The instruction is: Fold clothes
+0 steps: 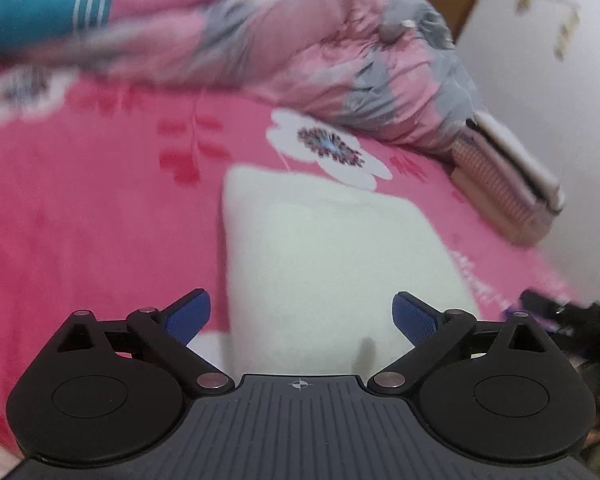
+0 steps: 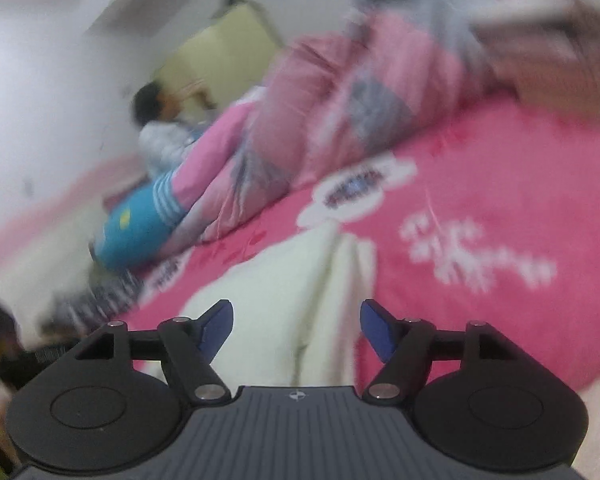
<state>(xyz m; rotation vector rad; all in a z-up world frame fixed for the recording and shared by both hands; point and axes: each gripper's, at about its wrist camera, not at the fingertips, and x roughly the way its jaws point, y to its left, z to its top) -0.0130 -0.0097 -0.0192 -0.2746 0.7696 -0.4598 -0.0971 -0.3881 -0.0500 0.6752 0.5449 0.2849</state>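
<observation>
On the pink bed (image 1: pixel 80 220), the folded white garment (image 1: pixel 320 248) lies just ahead of both grippers. Left fingers (image 1: pixel 190 314) and right fingers (image 2: pixel 220 326) gape wide, holding nothing

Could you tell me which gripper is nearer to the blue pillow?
Right. The blue pillow lies ahead and left of the open right gripper, past the white garment. From the open left gripper, it sits far off at the top-left edge.

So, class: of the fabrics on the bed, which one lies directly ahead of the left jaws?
The plain white folded cloth; the bunched quilt behind it is pink and grey, the bedsheet flowered pink.
</observation>
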